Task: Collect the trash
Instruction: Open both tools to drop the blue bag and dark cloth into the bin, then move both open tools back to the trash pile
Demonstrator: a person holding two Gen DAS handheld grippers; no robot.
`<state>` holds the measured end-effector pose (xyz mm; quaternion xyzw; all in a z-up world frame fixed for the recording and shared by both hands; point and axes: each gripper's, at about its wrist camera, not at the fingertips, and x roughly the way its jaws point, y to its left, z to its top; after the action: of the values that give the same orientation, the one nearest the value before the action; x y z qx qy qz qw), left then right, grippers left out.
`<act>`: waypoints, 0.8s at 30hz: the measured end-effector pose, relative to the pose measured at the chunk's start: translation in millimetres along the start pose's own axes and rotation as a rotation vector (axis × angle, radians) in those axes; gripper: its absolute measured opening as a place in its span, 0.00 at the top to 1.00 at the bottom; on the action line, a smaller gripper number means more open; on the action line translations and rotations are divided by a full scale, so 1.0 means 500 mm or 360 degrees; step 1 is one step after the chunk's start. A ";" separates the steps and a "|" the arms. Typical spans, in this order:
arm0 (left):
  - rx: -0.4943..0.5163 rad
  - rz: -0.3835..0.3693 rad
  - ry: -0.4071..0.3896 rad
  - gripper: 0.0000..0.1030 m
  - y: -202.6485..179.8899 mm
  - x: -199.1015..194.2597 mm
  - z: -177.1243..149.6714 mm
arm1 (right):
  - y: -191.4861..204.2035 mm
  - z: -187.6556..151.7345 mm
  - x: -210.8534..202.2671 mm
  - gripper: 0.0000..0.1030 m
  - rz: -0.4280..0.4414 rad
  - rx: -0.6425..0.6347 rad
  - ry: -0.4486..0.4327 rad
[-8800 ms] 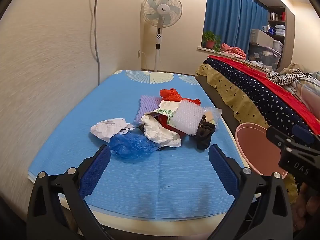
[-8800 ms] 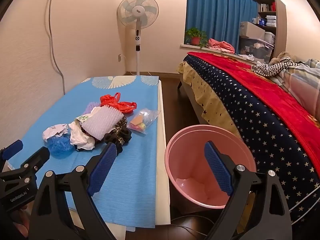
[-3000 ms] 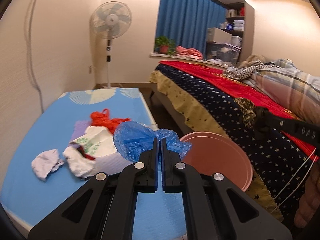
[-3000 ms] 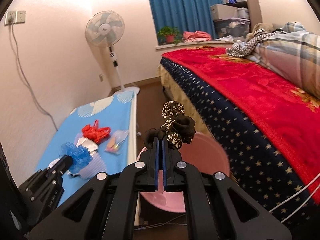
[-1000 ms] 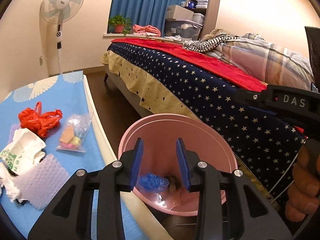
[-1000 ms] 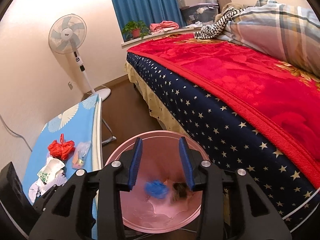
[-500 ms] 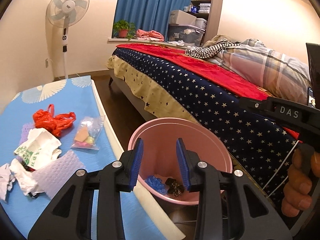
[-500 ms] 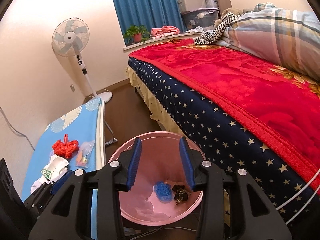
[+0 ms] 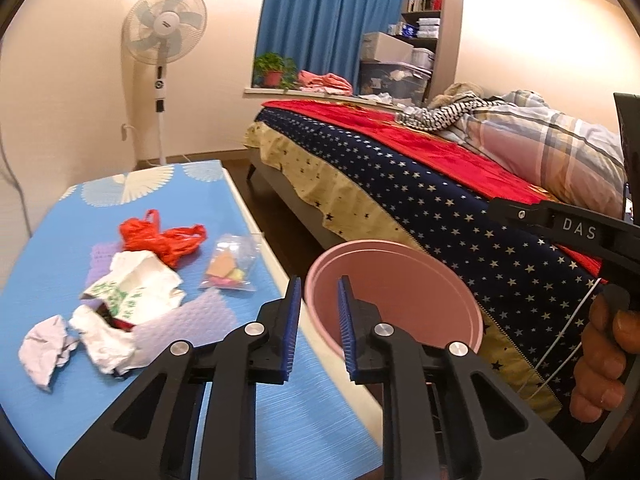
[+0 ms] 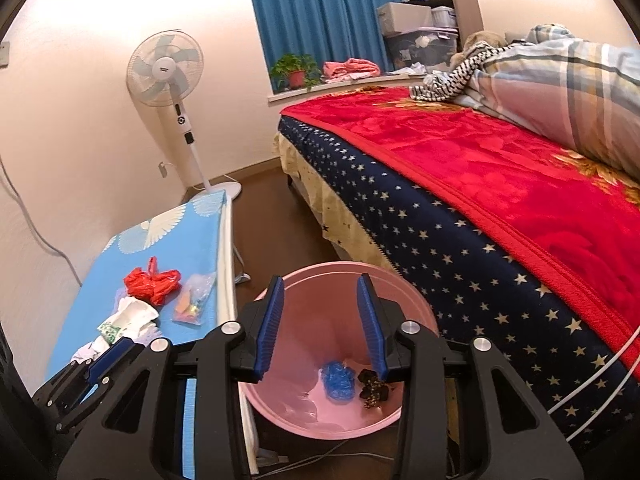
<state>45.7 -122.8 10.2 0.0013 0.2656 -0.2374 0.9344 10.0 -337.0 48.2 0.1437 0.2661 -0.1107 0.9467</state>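
Your left gripper (image 9: 316, 328) was closing on nothing, its narrow gap framing the near rim of the pink bin (image 9: 420, 264). Your right gripper (image 10: 320, 324) stood partly open and empty above that bin, where the blue bag (image 10: 338, 380) and dark patterned scrap (image 10: 372, 388) lay just beyond its fingers. Left of your left fingers, on the blue table cover (image 9: 80, 216), sat crumpled paper (image 9: 48, 344), a white bag (image 9: 136, 292), a clear pouch (image 9: 232, 268) and a red bag (image 9: 160, 240). Farther off stood a fan (image 9: 164, 36), and to the right a bed (image 9: 440, 200).

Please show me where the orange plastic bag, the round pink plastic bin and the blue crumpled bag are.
Orange plastic bag (image 9: 160, 240), left wrist view, crumpled middle.
Round pink plastic bin (image 10: 416, 300), right wrist view, inner wall.
Blue crumpled bag (image 10: 338, 380), right wrist view, its middle.
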 end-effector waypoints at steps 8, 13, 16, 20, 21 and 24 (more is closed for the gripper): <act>-0.0049 0.0098 -0.0032 0.89 0.040 -0.024 -0.011 | 0.039 -0.012 0.004 0.74 0.0082 -0.0039 0.0006; -0.0103 0.0184 -0.0034 0.89 0.073 -0.031 -0.021 | 0.067 -0.015 0.003 0.75 0.0131 -0.0054 -0.0007; -0.0152 0.0260 -0.0034 0.89 0.097 -0.036 -0.027 | 0.080 -0.022 0.008 0.75 0.0155 -0.0072 -0.0003; -0.0216 0.0348 -0.0037 0.89 0.127 -0.042 -0.037 | 0.095 -0.033 0.025 0.75 0.0182 -0.0067 0.0023; -0.0231 0.0369 -0.0036 0.89 0.132 -0.043 -0.041 | 0.098 -0.036 0.029 0.75 0.0188 -0.0064 0.0030; -0.0265 0.0437 -0.0032 0.89 0.147 -0.044 -0.053 | 0.109 -0.043 0.042 0.75 0.0222 -0.0055 0.0048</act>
<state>48.7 -44.1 -10.8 -0.0422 0.2724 -0.0846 0.9575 32.9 -281.7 31.2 0.1471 0.2714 -0.0377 0.9504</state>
